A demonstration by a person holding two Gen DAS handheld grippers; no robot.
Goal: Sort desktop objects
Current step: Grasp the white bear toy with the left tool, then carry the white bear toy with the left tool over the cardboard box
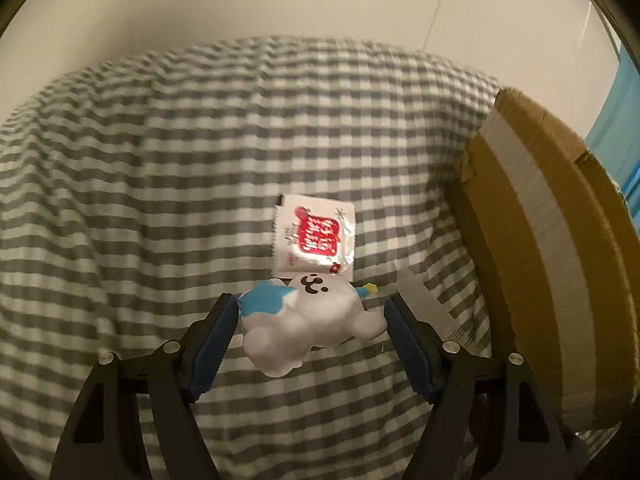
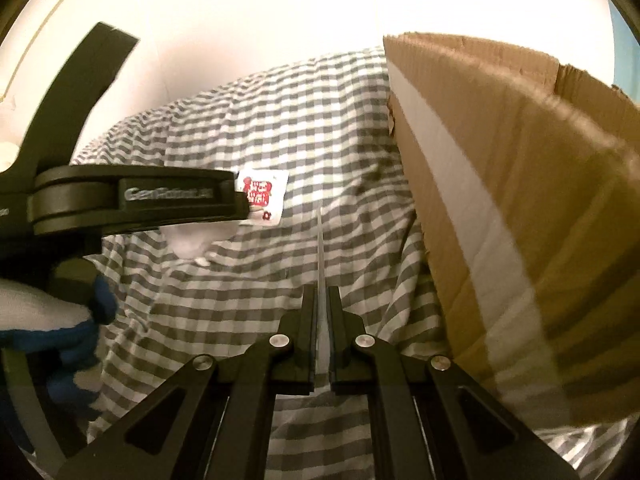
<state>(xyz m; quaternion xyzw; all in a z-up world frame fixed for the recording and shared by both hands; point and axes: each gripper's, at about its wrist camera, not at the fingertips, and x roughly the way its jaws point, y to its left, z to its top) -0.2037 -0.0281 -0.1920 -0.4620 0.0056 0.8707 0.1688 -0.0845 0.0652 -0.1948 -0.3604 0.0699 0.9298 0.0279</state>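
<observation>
A small white toy figure (image 1: 304,320) with a blue patch and a drawn face lies on the grey-checked cloth (image 1: 160,160). My left gripper (image 1: 311,304) straddles it: the left pad is at the blue patch and a narrow gap shows at the right pad. Just beyond the toy lies a white sachet (image 1: 314,238) with a red label, also seen in the right wrist view, sachet (image 2: 264,198). My right gripper (image 2: 321,292) is shut on a thin pale strip (image 2: 320,240), seen edge-on above the cloth. The left gripper (image 2: 238,210) reaches in from the left over the toy (image 2: 196,240).
A tall cardboard box (image 1: 540,260) with a pale tape band stands at the right, close to both grippers; box (image 2: 520,220). A hand in a white and blue glove (image 2: 48,320) holds the left tool. A plain light wall (image 1: 280,0) rises behind the cloth.
</observation>
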